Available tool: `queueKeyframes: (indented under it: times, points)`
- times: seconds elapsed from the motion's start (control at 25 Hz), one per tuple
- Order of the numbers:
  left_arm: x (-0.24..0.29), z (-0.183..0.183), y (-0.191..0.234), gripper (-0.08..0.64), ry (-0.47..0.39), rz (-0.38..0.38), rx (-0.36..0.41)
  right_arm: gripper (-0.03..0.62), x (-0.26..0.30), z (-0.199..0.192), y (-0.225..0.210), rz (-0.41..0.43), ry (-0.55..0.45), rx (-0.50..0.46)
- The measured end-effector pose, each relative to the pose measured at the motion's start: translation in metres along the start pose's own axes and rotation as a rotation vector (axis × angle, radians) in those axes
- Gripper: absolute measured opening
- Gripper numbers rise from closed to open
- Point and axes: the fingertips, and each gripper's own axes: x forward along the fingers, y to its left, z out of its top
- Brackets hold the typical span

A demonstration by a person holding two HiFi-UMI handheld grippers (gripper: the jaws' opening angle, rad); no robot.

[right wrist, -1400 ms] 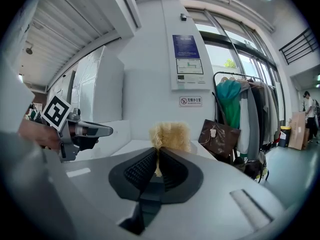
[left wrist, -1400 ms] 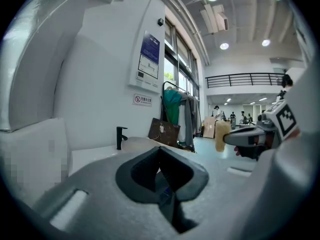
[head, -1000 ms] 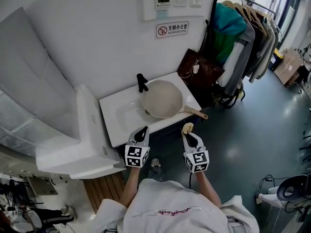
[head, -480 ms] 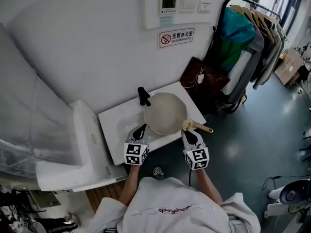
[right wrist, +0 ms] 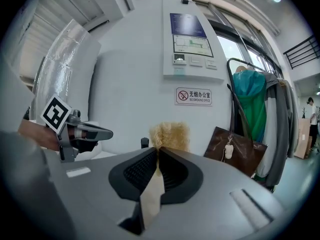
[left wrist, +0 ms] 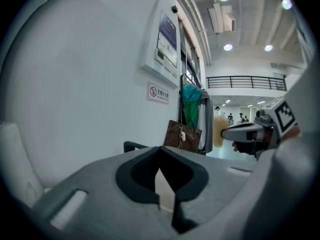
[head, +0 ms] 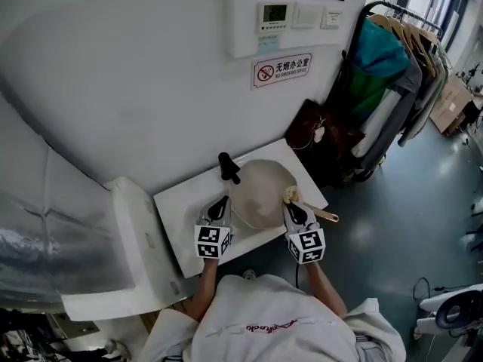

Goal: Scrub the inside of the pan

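A beige pan (head: 260, 187) lies in the white sink (head: 181, 202), its wooden handle (head: 326, 215) pointing right over the sink's edge. My right gripper (head: 291, 204) is shut on a tuft of yellow scrubber (head: 288, 195), which hangs over the pan's right rim. In the right gripper view the scrubber (right wrist: 170, 135) sticks out past the closed right gripper (right wrist: 157, 154). My left gripper (head: 222, 204) is shut and holds nothing, at the pan's left rim. In the left gripper view the left gripper (left wrist: 160, 156) has its jaws meeting.
A black faucet (head: 228, 168) stands behind the pan. A brown bag (head: 324, 130) and a rack of hanging clothes (head: 392, 66) are at the right. A white cabinet (head: 143, 232) adjoins the sink on the left. The wall carries a sign (head: 281, 70).
Both grippers have moved forward from in front of the sink to above its front part. The scrubber now sits over the pan's rim. Neither gripper's state has changed.
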Motion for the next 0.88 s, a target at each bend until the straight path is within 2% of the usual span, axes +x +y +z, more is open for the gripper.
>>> queueKeyframes:
  times: [0.2,0.52,0.88]
  points:
    - [0.016,-0.01,0.02,0.0,0.023,-0.003,-0.018,0.023,0.025,-0.001,0.0,-0.005,0.011,0.002]
    - [0.031,-0.016,0.028,0.0,0.047,-0.022,-0.025,0.023,0.039,-0.006,-0.003,-0.018,0.035,0.01]
    - [0.038,-0.028,0.035,0.0,0.084,0.004,-0.047,0.023,0.052,-0.009,-0.01,0.005,0.06,0.009]
